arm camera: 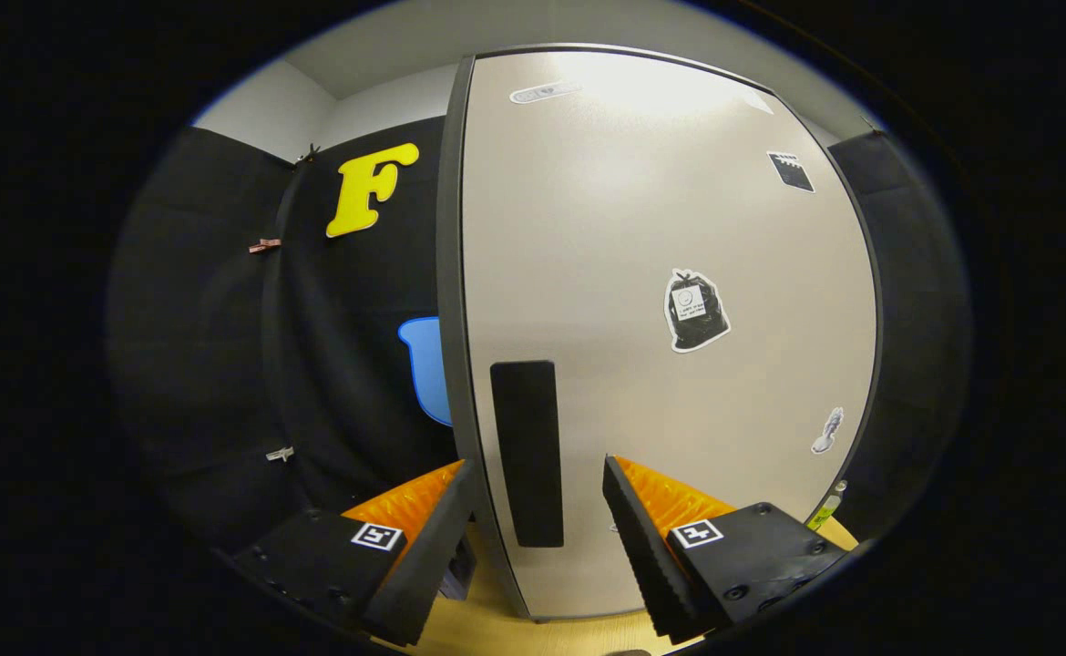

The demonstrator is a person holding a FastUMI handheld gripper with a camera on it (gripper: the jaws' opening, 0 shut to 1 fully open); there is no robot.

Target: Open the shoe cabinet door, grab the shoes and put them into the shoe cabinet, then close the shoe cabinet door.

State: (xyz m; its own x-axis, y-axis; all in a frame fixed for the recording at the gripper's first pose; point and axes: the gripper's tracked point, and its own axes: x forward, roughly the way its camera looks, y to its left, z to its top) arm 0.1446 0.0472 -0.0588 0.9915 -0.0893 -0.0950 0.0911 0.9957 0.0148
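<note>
the gripper (538, 538) has its fingers apart, one on each side of the left edge of the pale grey shoe cabinet door (661, 273). the door's black upright handle strip (526, 453) stands between the fingers, just ahead. stickers are on the door. below lies a light wooden tabletop (506, 629).

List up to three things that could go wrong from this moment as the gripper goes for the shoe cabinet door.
1. The gripper is open with the black handle and the door's left edge between its fingers; it may pinch only the edge and slip off.
2. The door looks smooth, so any grip off the handle may slide.
3. The fingers sit low near the wooden surface; swinging the door could scrape them on it.
</note>
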